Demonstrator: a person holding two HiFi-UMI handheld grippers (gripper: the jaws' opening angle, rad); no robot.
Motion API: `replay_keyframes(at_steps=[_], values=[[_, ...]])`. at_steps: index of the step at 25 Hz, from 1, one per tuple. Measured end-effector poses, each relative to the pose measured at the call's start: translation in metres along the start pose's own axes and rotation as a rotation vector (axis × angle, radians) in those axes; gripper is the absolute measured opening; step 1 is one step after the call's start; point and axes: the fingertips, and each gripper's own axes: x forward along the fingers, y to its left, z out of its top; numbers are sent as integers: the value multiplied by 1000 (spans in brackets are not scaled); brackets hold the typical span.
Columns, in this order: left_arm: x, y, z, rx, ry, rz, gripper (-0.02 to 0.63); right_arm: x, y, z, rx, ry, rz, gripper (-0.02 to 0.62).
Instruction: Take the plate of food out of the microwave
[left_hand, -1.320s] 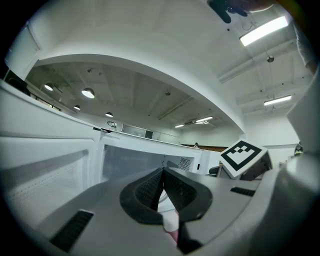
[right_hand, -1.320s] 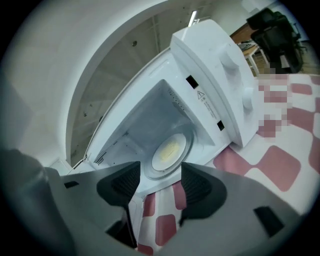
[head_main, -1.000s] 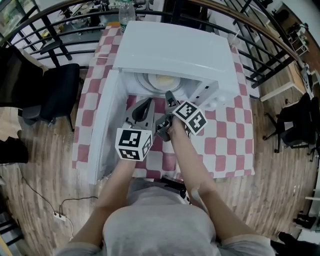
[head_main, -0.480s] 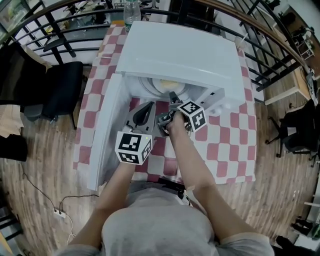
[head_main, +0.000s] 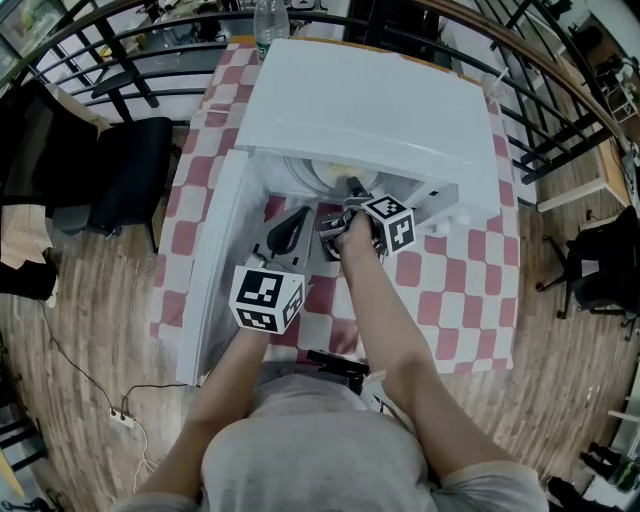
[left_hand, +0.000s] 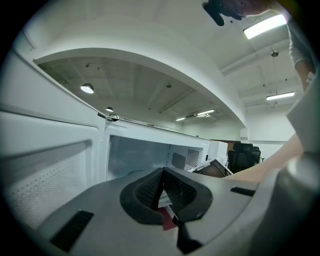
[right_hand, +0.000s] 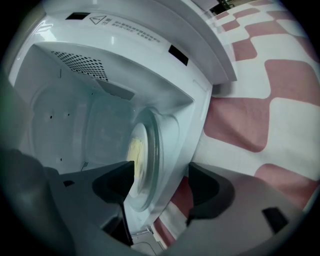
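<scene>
Standing wide apart, the jaws of the right hand-held gripper (right_hand: 160, 186) are seen empty, with the near rim of the plate (right_hand: 151, 172) just ahead between them, inside the open microwave (right_hand: 125, 45). The plate is judged stiff, smooth, slippery and breakable. That near rim should be pinched and the yellow food (right_hand: 134, 150) kept level. The left hand-held gripper (left_hand: 162, 192) is held closed outside the cavity.

The white microwave (head_main: 370, 105) stands on the checkered table (head_main: 462, 290), its door (head_main: 212, 265) swung wide open leftward. Inside, a pale round plate (right_hand: 149, 172) holding yellow food (right_hand: 134, 150) lies flat.
</scene>
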Motion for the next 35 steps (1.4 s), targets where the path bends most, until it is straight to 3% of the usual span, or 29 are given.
replay_keyframes(at_steps=[18,35], values=[[4,-2,-6,15,18,-7,3,5,-12,2,1,13,-57,328],[3,-5,-3,42,8,-14,3,-10,-12,-2,9,64,-12,238]])
